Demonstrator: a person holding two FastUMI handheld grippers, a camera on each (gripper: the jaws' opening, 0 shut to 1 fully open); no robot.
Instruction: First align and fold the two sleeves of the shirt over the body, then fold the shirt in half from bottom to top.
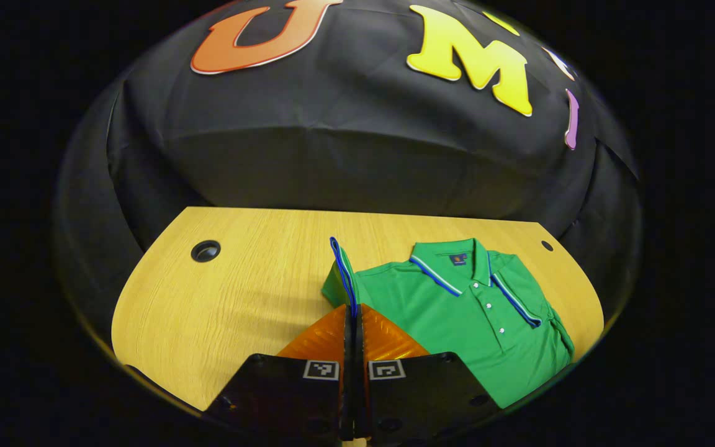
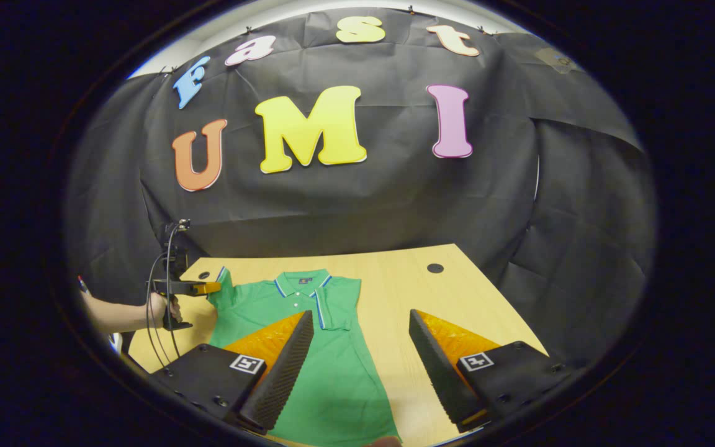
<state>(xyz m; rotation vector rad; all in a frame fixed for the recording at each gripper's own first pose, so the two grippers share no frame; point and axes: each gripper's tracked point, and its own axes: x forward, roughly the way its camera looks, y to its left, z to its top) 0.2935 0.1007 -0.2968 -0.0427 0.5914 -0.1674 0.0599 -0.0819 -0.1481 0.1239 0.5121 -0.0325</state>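
Note:
A green polo shirt [image 1: 457, 310] with blue-and-white trim lies face up on the wooden table [image 1: 239, 292], collar toward the far wall. My left gripper [image 1: 353, 308] is shut on one sleeve [image 1: 340, 273] and holds its blue-edged cuff up off the table. The other sleeve [image 1: 522, 295] lies folded over the body. In the right gripper view the shirt [image 2: 326, 366] runs toward me, with the folded sleeve [image 2: 337, 305] on it. My right gripper [image 2: 360, 314] hovers open above the shirt's edge and bare table, holding nothing. Farther left, a hand [image 2: 160, 308] holds the left gripper [image 2: 191, 287] at the raised sleeve [image 2: 221, 290].
Cable holes sit in the table's far corners [image 1: 205, 251] [image 1: 547, 245] [image 2: 435, 268]. Black cloth hangs close behind the table's far edge. Cables [image 2: 157, 323] trail from the left gripper. Bare wood lies left of the shirt in the left gripper view.

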